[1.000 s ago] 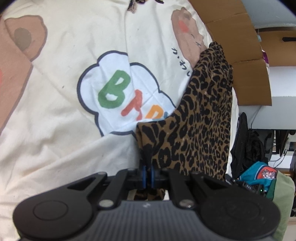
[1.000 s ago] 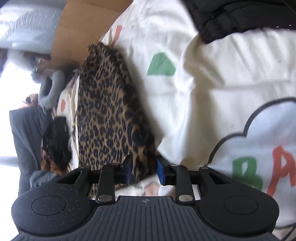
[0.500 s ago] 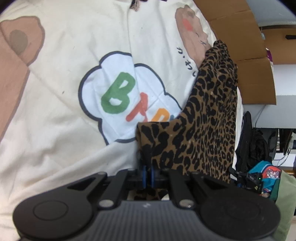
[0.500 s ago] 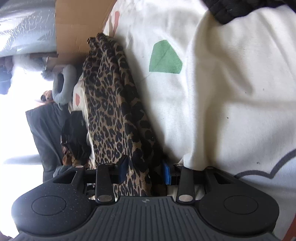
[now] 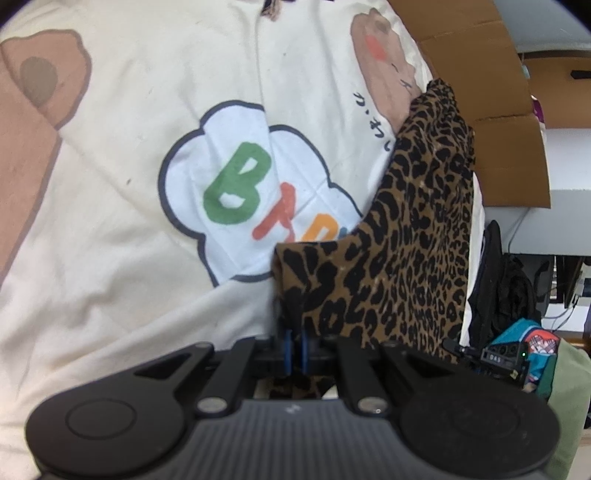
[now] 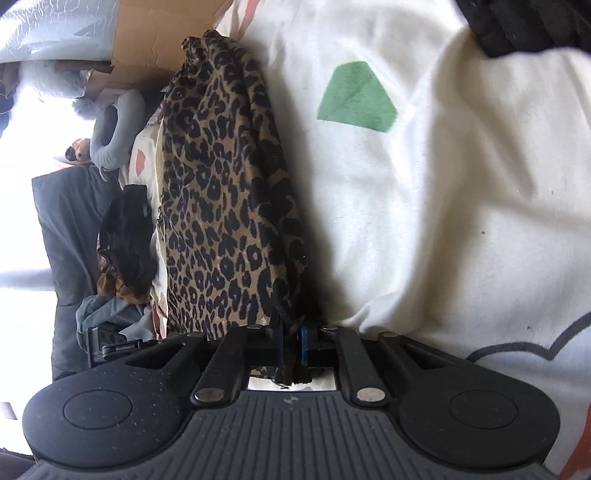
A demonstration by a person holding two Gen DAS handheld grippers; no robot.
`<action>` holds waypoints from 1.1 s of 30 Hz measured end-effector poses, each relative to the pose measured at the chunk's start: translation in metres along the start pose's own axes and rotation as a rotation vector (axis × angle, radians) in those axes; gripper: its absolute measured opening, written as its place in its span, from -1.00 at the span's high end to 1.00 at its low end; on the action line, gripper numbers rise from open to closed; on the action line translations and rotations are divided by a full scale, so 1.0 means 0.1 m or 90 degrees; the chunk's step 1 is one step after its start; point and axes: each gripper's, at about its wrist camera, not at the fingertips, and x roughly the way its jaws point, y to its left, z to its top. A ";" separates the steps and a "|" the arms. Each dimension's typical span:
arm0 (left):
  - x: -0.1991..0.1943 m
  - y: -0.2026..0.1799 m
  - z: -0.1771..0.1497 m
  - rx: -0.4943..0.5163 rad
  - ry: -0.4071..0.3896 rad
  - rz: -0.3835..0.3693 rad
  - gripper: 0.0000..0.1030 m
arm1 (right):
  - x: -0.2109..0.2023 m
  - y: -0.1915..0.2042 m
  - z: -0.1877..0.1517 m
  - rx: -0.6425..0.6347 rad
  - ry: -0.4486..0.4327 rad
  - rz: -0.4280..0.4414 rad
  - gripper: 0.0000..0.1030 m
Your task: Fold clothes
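A leopard-print garment (image 5: 402,258) lies on a cream bedsheet (image 5: 129,258) printed with a cloud and coloured letters. My left gripper (image 5: 294,349) is shut on one near corner of the garment. In the right wrist view the same garment (image 6: 225,206) runs away from me as a long narrow strip. My right gripper (image 6: 291,341) is shut on its near edge, with the cloth bunched between the blue pads.
Brown cardboard boxes (image 5: 491,110) stand past the far end of the sheet. A black garment (image 6: 524,26) lies at the top right of the right wrist view. Dark clothes (image 6: 125,236) and a teal bag (image 5: 517,339) are off the bed's side.
My right gripper was open around the garment's edge and has closed on it. The left gripper has stayed shut on its corner and moved little.
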 end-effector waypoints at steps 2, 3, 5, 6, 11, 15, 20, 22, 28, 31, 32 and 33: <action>-0.04 -0.03 -0.01 -0.002 0.003 -0.002 0.90 | -0.07 0.07 -0.02 -0.009 -0.007 0.000 0.91; -0.06 -0.05 -0.01 0.001 0.005 -0.002 0.90 | -0.10 0.10 -0.04 -0.011 -0.010 0.001 0.91; -0.11 -0.11 -0.02 0.007 0.009 -0.005 0.90 | -0.17 0.17 -0.06 -0.017 -0.018 0.002 0.92; -0.14 -0.13 -0.02 0.011 0.011 -0.006 0.90 | -0.21 0.20 -0.07 -0.019 -0.020 0.000 0.92; -0.26 -0.26 -0.03 0.027 0.027 -0.009 0.90 | -0.31 0.32 -0.13 -0.017 -0.018 -0.025 0.93; -0.36 -0.29 -0.02 0.027 0.035 -0.012 0.90 | -0.44 0.37 -0.22 -0.009 -0.032 -0.012 0.93; -0.47 -0.30 -0.10 0.026 0.048 -0.014 0.90 | -0.61 0.43 -0.41 -0.008 -0.031 -0.009 0.93; -0.50 -0.28 -0.13 0.021 0.052 -0.016 0.90 | -0.66 0.44 -0.50 -0.007 -0.028 -0.006 0.93; -0.56 -0.31 -0.32 0.025 0.068 -0.024 0.90 | -0.80 0.47 -0.73 -0.001 -0.020 -0.007 0.93; -0.57 -0.28 -0.44 0.019 0.074 -0.026 0.90 | -0.84 0.50 -0.82 0.001 -0.013 -0.009 0.93; -0.58 -0.27 -0.48 0.017 0.076 -0.026 0.90 | -0.85 0.51 -0.85 0.002 -0.010 -0.009 0.93; -0.58 -0.26 -0.49 0.012 0.077 -0.027 0.90 | -0.86 0.53 -0.87 0.002 -0.007 -0.009 0.93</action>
